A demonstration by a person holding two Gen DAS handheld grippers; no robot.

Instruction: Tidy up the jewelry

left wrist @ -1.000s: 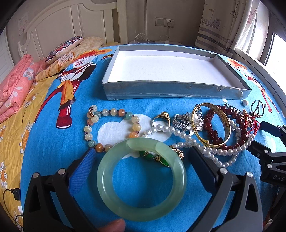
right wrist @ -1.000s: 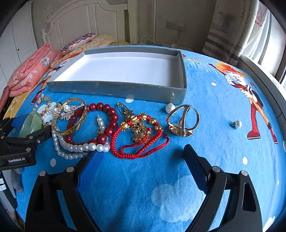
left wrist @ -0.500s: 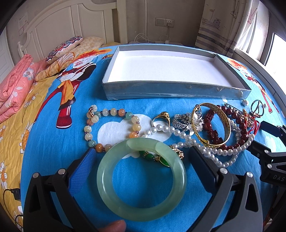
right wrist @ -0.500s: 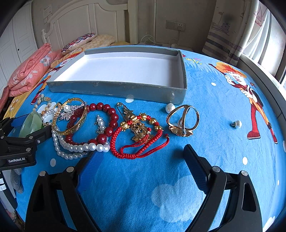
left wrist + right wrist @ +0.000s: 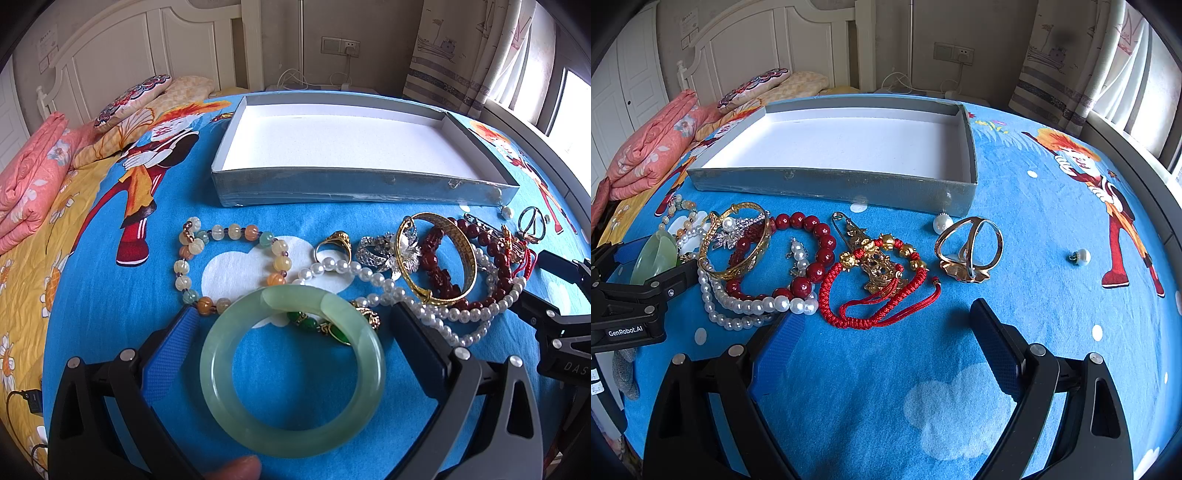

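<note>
Straddling the pale green jade bangle (image 5: pixel 291 369), the left gripper (image 5: pixel 291 347) has its jaws spread wide, neither pad clearly touching the ring. The right gripper (image 5: pixel 886 343) also gapes, over bare blue bedsheet (image 5: pixel 1052 314) with free room to its right. Ahead lie the pearl strand (image 5: pixel 757 306), red cord bracelet (image 5: pixel 879 295) and gold bangle (image 5: pixel 436 258), then the near wall of the grey tray (image 5: pixel 831 184).
</note>
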